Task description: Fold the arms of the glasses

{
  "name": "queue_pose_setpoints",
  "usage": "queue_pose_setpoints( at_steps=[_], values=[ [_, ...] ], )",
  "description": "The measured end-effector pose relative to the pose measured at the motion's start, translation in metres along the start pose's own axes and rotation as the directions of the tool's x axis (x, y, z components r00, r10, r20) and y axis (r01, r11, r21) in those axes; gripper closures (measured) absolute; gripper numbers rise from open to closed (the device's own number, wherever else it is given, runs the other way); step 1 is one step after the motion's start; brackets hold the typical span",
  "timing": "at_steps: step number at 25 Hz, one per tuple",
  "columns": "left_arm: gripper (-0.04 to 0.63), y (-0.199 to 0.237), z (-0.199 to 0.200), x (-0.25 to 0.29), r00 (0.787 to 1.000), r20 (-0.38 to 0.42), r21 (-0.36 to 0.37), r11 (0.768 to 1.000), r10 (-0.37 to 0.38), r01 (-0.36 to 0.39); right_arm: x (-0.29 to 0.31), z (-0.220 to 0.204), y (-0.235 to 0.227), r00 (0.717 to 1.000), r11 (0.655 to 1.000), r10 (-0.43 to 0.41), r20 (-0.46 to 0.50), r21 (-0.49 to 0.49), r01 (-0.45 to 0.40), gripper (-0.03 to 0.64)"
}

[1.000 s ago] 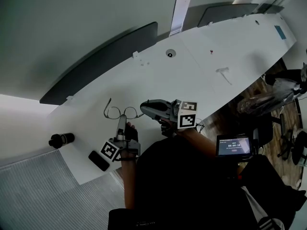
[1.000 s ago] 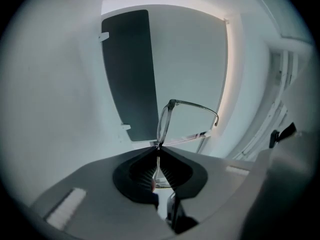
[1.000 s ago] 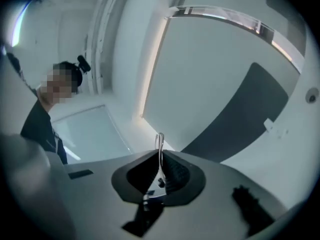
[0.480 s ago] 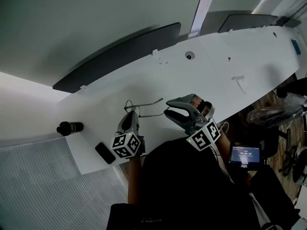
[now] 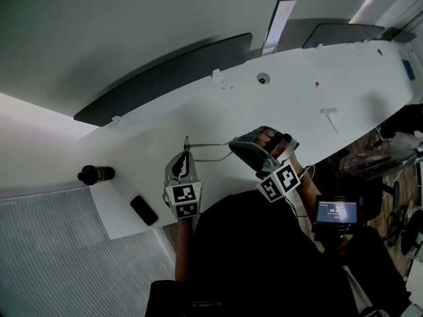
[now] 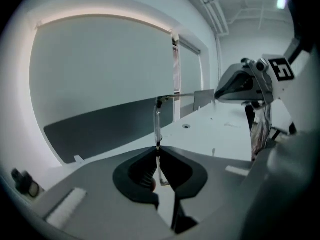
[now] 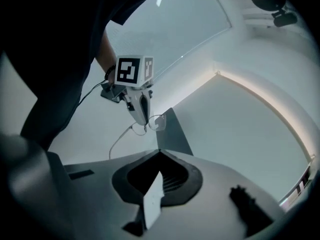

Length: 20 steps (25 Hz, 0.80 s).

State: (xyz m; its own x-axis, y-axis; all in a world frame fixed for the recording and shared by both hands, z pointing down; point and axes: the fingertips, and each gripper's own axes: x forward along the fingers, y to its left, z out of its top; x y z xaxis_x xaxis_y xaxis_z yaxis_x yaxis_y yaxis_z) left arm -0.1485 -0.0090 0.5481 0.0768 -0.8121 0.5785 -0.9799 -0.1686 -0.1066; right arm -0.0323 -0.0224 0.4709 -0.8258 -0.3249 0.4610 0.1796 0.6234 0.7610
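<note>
**Q:** Where are the glasses?
**A:** The glasses are held up over the white tabletop, by its near edge toward the left end. The left gripper has its fingers clamped on the thin frame, and the lenses stand edge-on above the tips.

**Q:** And the arms?
**A:** One arm sticks out sideways toward the right gripper. Its end is close to that gripper's tip; I cannot tell whether they touch.

**Q:** Is the right gripper holding anything?
**A:** No, its fingers are pressed together, empty. A dark phone lies near the tabletop's near-left corner.
</note>
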Motion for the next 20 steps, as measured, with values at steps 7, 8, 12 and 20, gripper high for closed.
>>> queue_pose_setpoints(
  at_steps=[7, 8, 12, 20],
  values=[
    [0.572, 0.008, -0.015, 0.002, 0.999, -0.043, 0.087, 0.996, 0.027, -0.023, 0.004, -0.003, -0.001, 1.000, 1.000, 0.004, 0.008, 0.025, -0.004, 0.609],
    [0.572, 0.008, -0.020, 0.005, 0.998, -0.056, 0.077, 0.997, 0.028, -0.024, 0.003, -0.002, -0.001, 1.000, 0.998, -0.007, 0.023, 0.060, 0.006, 0.609],
    [0.572, -0.009, -0.054, 0.022, 0.980, -0.193, 0.047, 0.997, -0.053, 0.063, -0.006, 0.004, -0.005, 0.990, 0.922, -0.052, 0.129, 0.387, -0.002, 0.609],
    [0.571, -0.039, -0.142, 0.065, 0.800, -0.564, -0.016, 0.972, -0.203, 0.235, -0.010, 0.018, 0.041, 0.928, 0.533, -0.030, 0.371, 0.791, -0.299, 0.609]
  ],
)
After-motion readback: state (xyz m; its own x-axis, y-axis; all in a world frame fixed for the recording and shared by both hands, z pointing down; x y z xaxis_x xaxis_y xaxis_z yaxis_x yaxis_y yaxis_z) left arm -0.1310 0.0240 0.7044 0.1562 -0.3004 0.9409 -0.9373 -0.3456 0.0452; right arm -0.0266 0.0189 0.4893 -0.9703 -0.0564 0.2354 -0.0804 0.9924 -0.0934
